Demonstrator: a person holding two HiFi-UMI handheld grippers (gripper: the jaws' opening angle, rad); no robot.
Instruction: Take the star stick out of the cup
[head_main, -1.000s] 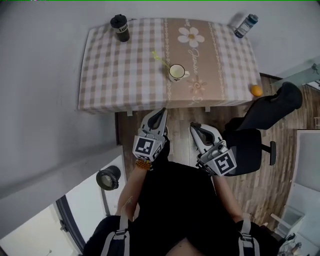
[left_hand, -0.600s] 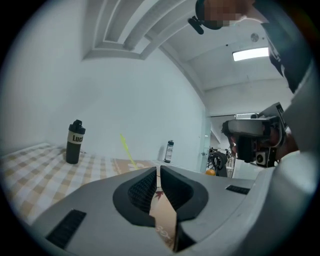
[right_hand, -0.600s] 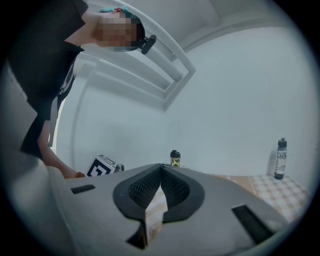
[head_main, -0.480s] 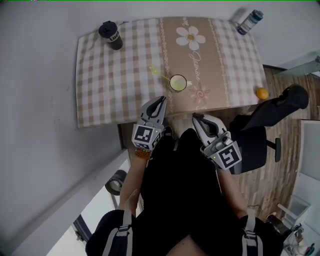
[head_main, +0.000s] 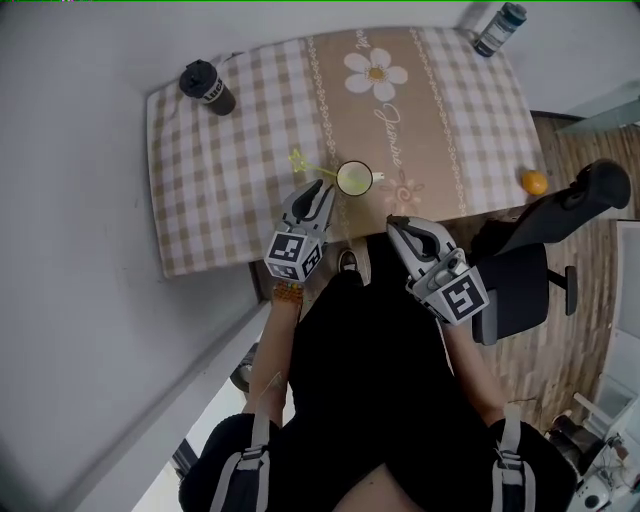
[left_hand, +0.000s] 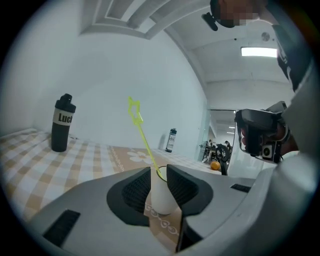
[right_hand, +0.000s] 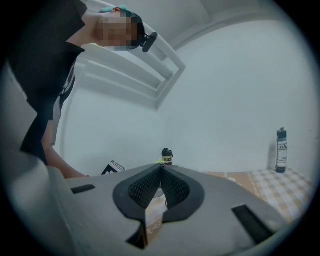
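Observation:
A white cup (head_main: 353, 178) stands near the front edge of the checked table (head_main: 220, 200). A yellow star stick (head_main: 300, 161) leans out of it to the left. In the left gripper view the cup (left_hand: 162, 195) and the stick's star (left_hand: 134, 112) show straight ahead through the gap between the jaws. My left gripper (head_main: 322, 189) hovers just short of the cup. Its jaws have just been opening and are open, with nothing between the pads. My right gripper (head_main: 397, 222) hangs off the table's front edge, right of the cup, with its pads (right_hand: 172, 186) pressed together and holding nothing.
A black bottle (head_main: 205, 88) stands at the table's far left corner and a clear bottle (head_main: 497, 27) at the far right. An orange (head_main: 535, 182) lies near the right edge. A black office chair (head_main: 540, 260) stands right of the person, over wooden floor.
Both grippers have moved forward toward the table, the left one reaching its front edge near the cup. The left jaws went from shut to open. The right jaws stayed shut.

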